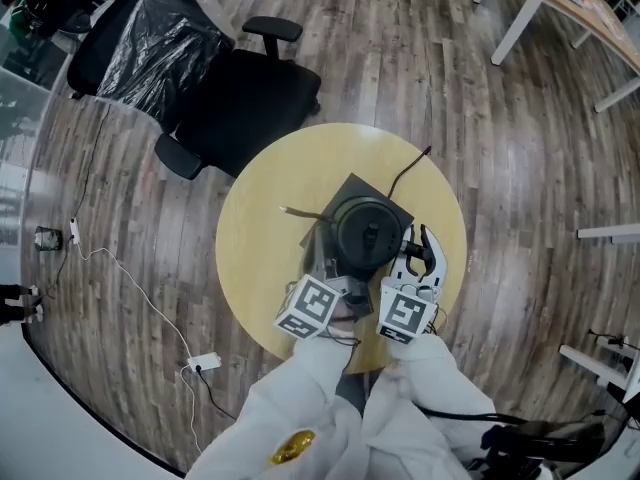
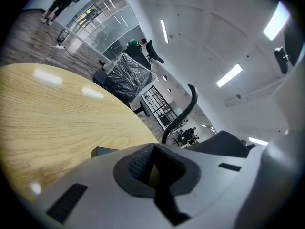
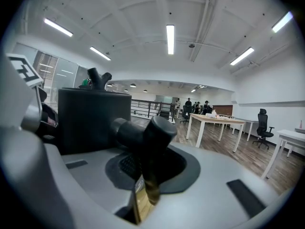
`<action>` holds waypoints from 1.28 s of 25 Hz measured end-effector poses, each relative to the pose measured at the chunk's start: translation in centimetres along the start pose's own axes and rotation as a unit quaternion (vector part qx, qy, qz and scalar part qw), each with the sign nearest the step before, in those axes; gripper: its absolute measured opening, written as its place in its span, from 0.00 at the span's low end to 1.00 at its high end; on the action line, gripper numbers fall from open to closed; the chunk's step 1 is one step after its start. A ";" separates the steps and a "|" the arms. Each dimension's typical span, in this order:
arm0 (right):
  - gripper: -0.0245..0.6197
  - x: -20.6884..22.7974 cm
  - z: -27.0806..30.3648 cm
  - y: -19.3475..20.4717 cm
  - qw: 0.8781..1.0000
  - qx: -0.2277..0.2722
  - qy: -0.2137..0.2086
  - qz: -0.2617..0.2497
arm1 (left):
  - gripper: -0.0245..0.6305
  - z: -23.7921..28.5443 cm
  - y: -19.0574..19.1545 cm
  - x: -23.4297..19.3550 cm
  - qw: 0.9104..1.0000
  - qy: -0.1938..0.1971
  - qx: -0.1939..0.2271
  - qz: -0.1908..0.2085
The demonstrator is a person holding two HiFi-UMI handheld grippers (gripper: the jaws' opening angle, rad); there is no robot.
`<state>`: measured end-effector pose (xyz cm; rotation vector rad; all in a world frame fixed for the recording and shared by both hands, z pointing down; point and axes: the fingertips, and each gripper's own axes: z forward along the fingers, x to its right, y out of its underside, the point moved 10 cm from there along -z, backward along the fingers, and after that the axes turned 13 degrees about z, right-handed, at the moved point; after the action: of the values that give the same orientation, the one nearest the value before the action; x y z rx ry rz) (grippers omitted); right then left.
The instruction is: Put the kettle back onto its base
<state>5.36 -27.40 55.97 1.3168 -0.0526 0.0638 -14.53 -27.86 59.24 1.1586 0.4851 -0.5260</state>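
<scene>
Right tool point(image 3: 145, 168) is clenched on the kettle handle point(image 3: 143, 130), left tool point(image 2: 151, 165) closed empty; gripped off its weight, the kettle point(image 1: 368, 230) may swing and land askew on the base point(image 1: 350, 188).

In the head view the kettle point(image 1: 368, 230) covered whatever it stood on. Only a dark square's point(image 1: 352, 186) corners showed at twelve and nine o'clock, perhaps the base. The cord point(image 1: 408, 173) vanished behind the kettle at one o'clock. Distant people point(image 3: 188, 102) in the right gripper view were too small to make out.
</scene>
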 end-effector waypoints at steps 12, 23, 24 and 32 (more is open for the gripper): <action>0.14 -0.1 1.2 -0.3 0.999 -0.013 -0.035 -0.018 | 0.04 -1.1 0.0 -0.3 1.000 0.009 0.007 0.003; 0.13 -0.3 1.4 -0.5 0.998 -0.015 -0.050 -0.036 | 0.04 -1.3 0.1 -0.8 1.000 0.006 0.004 -0.013; 0.13 -0.3 1.3 -0.6 0.998 -0.017 -0.050 -0.036 | 0.04 -1.2 0.0 -0.6 1.000 0.010 0.004 -0.012; 0.11 0.0 -0.8 0.0 0.997 -0.038 -0.055 -0.029 | 0.04 -1.5 0.4 0.2 1.000 0.023 -0.006 -0.004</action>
<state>5.37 -26.65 55.81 1.2437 -0.1099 -0.0604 -14.26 -26.39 58.87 1.1605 0.5325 -0.5037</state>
